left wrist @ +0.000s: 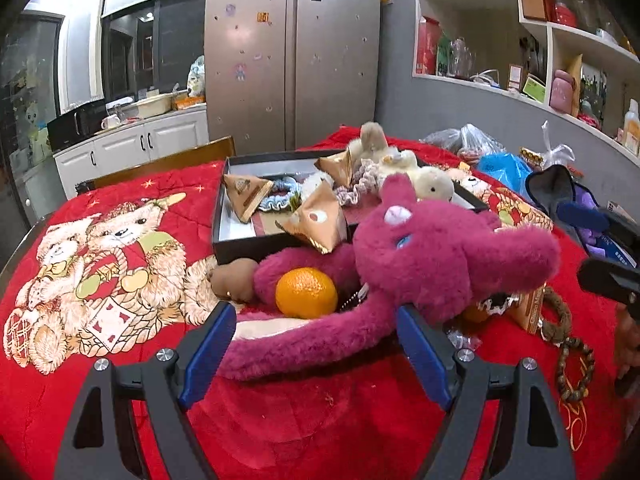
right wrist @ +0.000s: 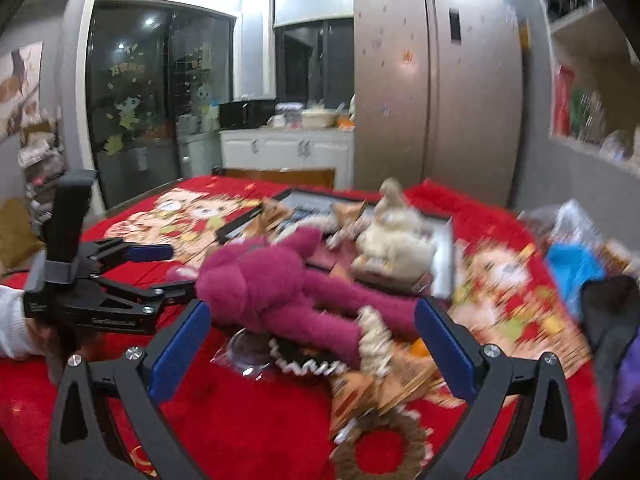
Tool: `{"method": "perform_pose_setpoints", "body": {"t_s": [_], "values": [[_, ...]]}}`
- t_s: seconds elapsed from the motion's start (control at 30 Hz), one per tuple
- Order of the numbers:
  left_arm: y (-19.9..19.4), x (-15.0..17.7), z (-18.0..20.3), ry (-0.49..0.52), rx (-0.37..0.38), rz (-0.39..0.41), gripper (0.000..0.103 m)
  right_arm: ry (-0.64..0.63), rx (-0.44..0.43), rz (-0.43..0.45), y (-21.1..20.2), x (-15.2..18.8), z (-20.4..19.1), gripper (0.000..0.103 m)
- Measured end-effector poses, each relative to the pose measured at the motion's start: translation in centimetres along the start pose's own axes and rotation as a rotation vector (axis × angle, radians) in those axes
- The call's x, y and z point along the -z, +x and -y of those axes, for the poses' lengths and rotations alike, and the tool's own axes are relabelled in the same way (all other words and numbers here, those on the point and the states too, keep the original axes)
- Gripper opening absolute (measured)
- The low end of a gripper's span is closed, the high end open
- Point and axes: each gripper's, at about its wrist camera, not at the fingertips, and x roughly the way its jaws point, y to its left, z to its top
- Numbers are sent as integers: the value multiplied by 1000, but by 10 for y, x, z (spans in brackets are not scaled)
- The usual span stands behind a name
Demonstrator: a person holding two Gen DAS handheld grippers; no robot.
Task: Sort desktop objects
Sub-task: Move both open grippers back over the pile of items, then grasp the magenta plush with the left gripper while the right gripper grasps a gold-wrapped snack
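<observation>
Magenta plush fills the middle of both views: a long-limbed stuffed bear sprawls on the red blanket just in front of a black tray that already holds cream plush toys, folded paper packets and a blue scrunchie. An orange sits tucked against the bear's body, on the near side of the tray.

The left gripper is spread wide and holds nothing. One of the bear's long limbs lies crosswise between its blue pads, running left to right across the opening instead of along the fingers. So the limb is already inside the jaws' reach, and closing there would likely catch it across its narrow width — a fair grip on soft fur.

The right gripper is likewise wide open and empty. Its view is blurred, but the bear lies ahead of it with legs trailing toward the camera, over a dark lacy piece and brown packets; a woven ring lies closer still. From this side the left gripper shows at the bear's far flank.

Of the two, the left looks nearer to a clean hold, since the limb sits squarely between its pads. The tray lies straight beyond the bear from the left gripper, so a lift and forward carry seems the natural route — though the orange could roll once the plush shifts.
</observation>
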Motion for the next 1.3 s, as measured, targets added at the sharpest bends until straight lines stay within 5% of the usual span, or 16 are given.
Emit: {"method": "perform_pose_setpoints", "body": {"t_s": [0.17,0.47,0.93,1.17,1.3], "values": [[7,2,-3,-19,30,-46,84,13,-85,-24,2,9,-1,102],[15,4,11,55,-39,-90,84,-10,-50,-117,22,29,-5,101],[3,2,9,47,5,-26,84,16,17,-144,27,29,4,100],[15,2,13,71,7,-84,84,42,62,-155,24,24,7,100],[18,3,12,73,3,-99,84,77,83,-235,45,33,12,100]]}}
